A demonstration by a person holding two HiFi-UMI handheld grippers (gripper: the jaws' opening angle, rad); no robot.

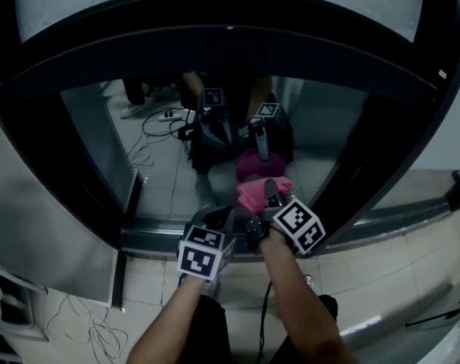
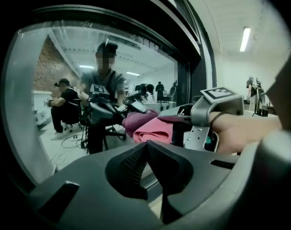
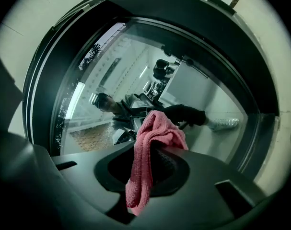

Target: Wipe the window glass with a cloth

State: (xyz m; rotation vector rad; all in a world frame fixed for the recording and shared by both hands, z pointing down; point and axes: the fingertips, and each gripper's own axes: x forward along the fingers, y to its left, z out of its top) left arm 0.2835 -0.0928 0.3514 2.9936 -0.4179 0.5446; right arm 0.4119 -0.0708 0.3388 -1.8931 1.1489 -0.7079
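A pink cloth is bunched in my right gripper, whose jaws are shut on it. The cloth's front rests against the lower part of the window glass. A strip of the cloth hangs down between the jaws in the right gripper view. My left gripper sits just left of it, low by the window sill, jaws shut with nothing between them. From the left gripper view the cloth and the right gripper show to the right.
The black window frame surrounds the pane, with a dark sill below. The glass mirrors both grippers and the cloth. A person sits in the reflection at the left. Cables lie on the tiled floor at lower left.
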